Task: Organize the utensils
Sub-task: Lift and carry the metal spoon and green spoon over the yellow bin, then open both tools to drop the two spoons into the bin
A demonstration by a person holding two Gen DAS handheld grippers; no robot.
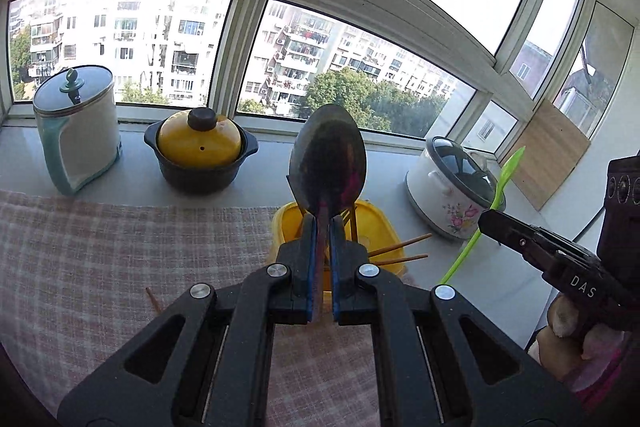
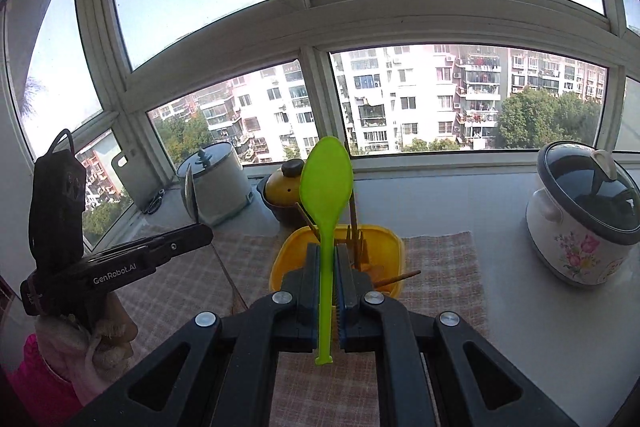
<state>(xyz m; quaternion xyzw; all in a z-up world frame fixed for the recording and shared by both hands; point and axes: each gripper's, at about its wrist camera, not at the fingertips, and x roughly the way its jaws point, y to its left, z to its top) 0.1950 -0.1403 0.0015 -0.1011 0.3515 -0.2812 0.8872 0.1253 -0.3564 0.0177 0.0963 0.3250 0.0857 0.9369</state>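
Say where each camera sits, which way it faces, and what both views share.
Left wrist: on the left tongs, shut on a metal spoon, facing the window; right tongs and hand show at right.
Right wrist: on the right tongs, shut on a green spoon, facing the window; left tongs show at left.
Shared: yellow holder, yellow-lidded pot, floral cooker.

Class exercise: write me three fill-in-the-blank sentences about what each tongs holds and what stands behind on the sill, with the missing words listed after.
1. The left tongs grip a dark metal ____.
2. The right tongs grip a spoon whose colour is ____.
3. The yellow tub below holds wooden ____.
4. The black clay pot on the sill has a ____ lid.

Missing words: spoon; green; chopsticks; yellow
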